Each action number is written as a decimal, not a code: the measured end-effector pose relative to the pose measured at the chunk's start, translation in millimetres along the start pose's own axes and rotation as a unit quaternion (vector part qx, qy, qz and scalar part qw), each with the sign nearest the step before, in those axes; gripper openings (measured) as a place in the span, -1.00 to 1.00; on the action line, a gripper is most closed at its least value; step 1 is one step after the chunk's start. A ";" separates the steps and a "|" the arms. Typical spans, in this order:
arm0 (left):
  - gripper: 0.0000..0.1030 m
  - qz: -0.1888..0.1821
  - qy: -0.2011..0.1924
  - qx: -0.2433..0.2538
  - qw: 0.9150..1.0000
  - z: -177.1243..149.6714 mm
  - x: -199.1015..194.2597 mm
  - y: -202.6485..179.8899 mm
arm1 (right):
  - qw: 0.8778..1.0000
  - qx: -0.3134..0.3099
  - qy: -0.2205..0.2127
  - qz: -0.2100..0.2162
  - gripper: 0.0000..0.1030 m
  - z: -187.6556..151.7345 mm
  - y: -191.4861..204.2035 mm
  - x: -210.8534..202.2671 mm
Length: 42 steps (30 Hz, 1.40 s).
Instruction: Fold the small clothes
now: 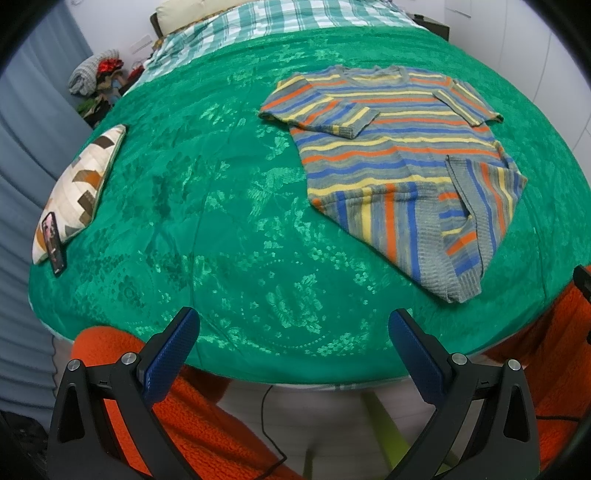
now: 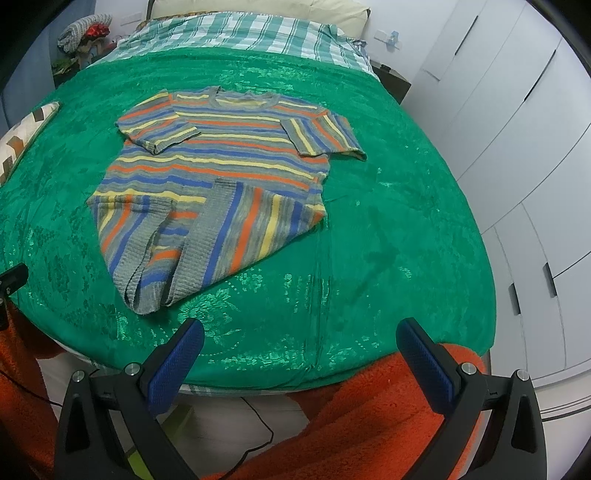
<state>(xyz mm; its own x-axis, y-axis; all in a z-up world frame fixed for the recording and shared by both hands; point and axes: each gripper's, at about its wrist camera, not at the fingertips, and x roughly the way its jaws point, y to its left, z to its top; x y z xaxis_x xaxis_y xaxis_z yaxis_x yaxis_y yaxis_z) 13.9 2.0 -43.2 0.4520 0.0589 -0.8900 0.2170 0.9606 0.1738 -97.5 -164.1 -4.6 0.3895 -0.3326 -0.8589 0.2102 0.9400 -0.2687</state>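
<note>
A striped knit sweater [image 1: 391,147] in grey, blue, orange and yellow lies flat on the green bedspread [image 1: 221,221], neck away from me. Both sleeves are folded in over the chest and the two bottom corners are turned up onto the body. It also shows in the right wrist view [image 2: 221,166]. My left gripper [image 1: 293,325] is open and empty, above the near edge of the bed, well short and left of the sweater. My right gripper [image 2: 299,334] is open and empty, above the near edge, short and right of the sweater.
A patchwork cushion [image 1: 77,188] with a phone [image 1: 53,243] against it lies at the bed's left edge. A checked blanket [image 2: 240,33] covers the far end. White wardrobe doors [image 2: 517,147] stand to the right. An orange fleece [image 2: 369,424] hangs below the near edge.
</note>
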 end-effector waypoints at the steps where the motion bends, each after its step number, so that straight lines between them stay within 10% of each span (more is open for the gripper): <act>1: 0.98 -0.001 0.001 -0.002 1.000 -0.4 2.1 1.2 | 1.000 0.001 0.001 0.008 0.99 0.3 -0.9 1.1; 12: 0.98 -0.117 0.014 0.033 0.992 24.8 45.9 -31.5 | 0.994 -0.033 -0.004 0.107 0.96 55.0 -6.4 55.9; 16: 0.87 -0.119 0.010 0.067 0.991 44.2 80.1 -80.7 | 0.984 -0.049 0.018 0.169 0.49 89.3 33.1 101.5; 19: 0.30 -0.101 0.008 0.100 0.990 47.0 103.9 -106.0 | 0.976 -0.043 0.048 0.206 0.13 98.9 55.6 137.4; 22: -0.82 -0.102 -0.005 0.104 0.989 41.4 107.7 -104.5 | 0.975 -0.060 0.070 0.202 -0.70 89.1 66.8 158.5; 25: -0.92 -0.159 -0.006 0.046 0.986 34.7 88.5 -59.3 | 0.977 -0.022 0.056 0.207 -0.94 68.0 40.2 137.0; 31: -0.73 -0.149 0.057 -0.012 0.987 -11.4 91.4 10.3 | 0.967 0.125 0.118 0.190 -0.94 -25.8 -38.5 118.2; 34: -0.04 -0.148 0.083 -0.048 0.984 -22.9 101.1 31.1 | 0.942 0.203 0.163 0.211 -0.88 -57.0 -61.4 134.3; 38: 0.57 -0.195 0.046 -0.144 0.969 -11.7 92.1 68.3 | 0.919 0.281 0.123 0.247 0.18 -53.2 -93.5 122.4; 42: 0.67 -0.196 0.051 -0.133 0.970 1.2 108.3 67.4 | 0.923 0.258 0.093 0.271 0.27 -27.7 -100.7 129.2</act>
<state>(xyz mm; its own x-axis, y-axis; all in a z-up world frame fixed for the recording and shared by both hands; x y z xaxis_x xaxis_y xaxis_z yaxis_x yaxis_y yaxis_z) 78.5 72.8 -127.4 0.2893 -0.3112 -0.9052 0.1175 0.9501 -0.2891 -93.2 -299.6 -100.6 0.4131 0.2386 -0.8788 0.4480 0.7870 0.4243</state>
